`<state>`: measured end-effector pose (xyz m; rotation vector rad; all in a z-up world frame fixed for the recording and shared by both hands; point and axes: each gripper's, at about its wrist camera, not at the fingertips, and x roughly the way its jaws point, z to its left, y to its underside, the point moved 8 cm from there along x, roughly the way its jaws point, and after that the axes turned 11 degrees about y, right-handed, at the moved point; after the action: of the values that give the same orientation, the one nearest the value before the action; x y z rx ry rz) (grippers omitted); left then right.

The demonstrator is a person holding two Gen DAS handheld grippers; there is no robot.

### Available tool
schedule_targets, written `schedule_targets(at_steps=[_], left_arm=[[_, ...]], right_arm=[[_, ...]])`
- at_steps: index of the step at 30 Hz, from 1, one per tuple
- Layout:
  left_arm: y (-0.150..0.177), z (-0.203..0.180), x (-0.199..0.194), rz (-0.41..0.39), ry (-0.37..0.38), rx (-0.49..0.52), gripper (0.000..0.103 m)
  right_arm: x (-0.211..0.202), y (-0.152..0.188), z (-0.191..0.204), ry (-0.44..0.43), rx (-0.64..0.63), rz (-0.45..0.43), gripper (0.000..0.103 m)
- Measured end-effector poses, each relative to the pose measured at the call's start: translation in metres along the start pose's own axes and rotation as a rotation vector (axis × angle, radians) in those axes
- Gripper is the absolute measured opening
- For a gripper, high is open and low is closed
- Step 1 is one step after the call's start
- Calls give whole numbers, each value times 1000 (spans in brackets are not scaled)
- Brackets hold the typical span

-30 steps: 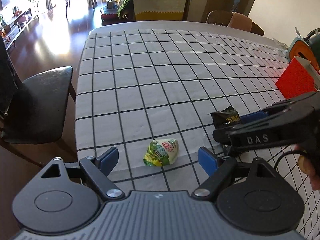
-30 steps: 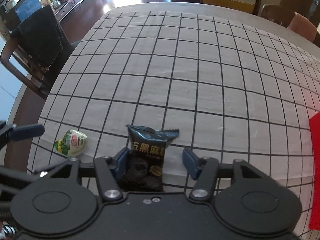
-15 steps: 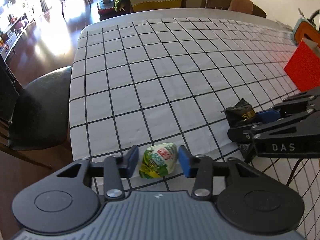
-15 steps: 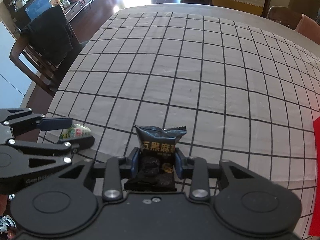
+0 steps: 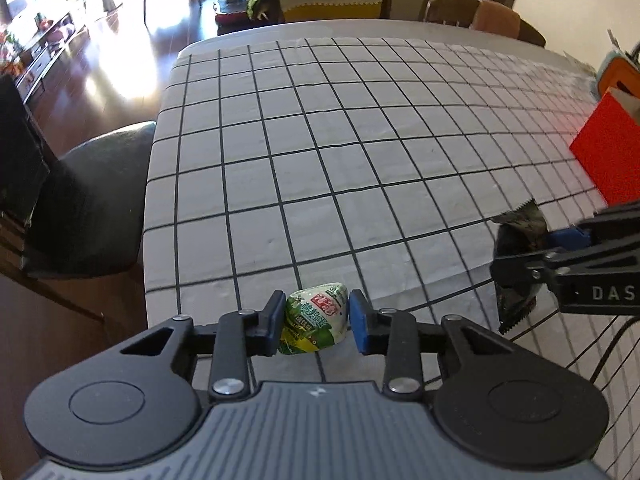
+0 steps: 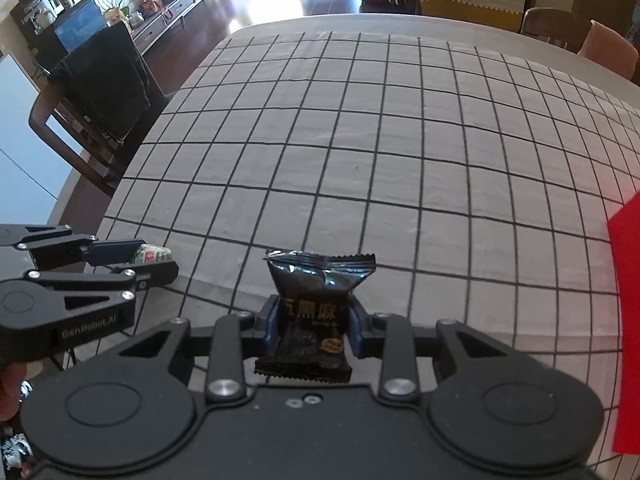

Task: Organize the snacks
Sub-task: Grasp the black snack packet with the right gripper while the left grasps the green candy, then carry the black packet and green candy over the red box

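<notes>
The left tongs [image 5: 314, 322] are clamped on a small green-and-white snack packet [image 5: 314, 322]: their jaws have just been closing, and the blue pads [image 5: 269, 326] now press the packet's two sides, the wrapper bulging out ahead of the tips. The packet sits at the near left corner of the bench [image 5: 360, 160], low over the checked cloth; whether it rests on the cloth or is just clear of it cannot be told. From the right wrist view the same packet [image 6: 154, 254] shows only as a sliver of white and green between the two dark fingers of the left tongs [image 6: 156, 258], close to the bench's left edge. The right tongs [image 6: 310, 320] are clenched on a black snack packet [image 6: 316, 304] with gold lettering; the pads pinch its lower half from either side, its crimped top edge stands up beyond the fingertips, and its lower seam hangs back toward the camera. In the left wrist view that black packet [image 5: 516, 272] is seen edge-on in the right tongs [image 5: 520, 256], held above the cloth to the right of the green packet and well apart from it. A red box [image 5: 608, 152] stands farther off on the right side of the bench, and a dark chair [image 5: 84, 208] is drawn up at its left edge.
</notes>
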<state>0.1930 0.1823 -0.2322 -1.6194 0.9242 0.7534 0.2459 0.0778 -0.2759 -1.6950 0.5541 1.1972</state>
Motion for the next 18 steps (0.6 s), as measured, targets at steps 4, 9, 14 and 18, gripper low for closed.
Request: schedule_targets(at_steps=[4, 9, 14, 18], left_arm=[[4, -8, -10, -18, -5, -29, 33], [7, -27, -27, -51, -4, -50, 33], [9, -53, -40, -73, -1, -66, 33], [6, -80, -52, -93, 8, -61, 33]], right_arm=[[-27, 13, -26, -11, 14, -22, 32], [-65, 23, -56, -44, 28, -51, 31], [-102, 34, -103, -77, 48, -78, 31], [-130, 46, -144, -102, 57, -92, 31]])
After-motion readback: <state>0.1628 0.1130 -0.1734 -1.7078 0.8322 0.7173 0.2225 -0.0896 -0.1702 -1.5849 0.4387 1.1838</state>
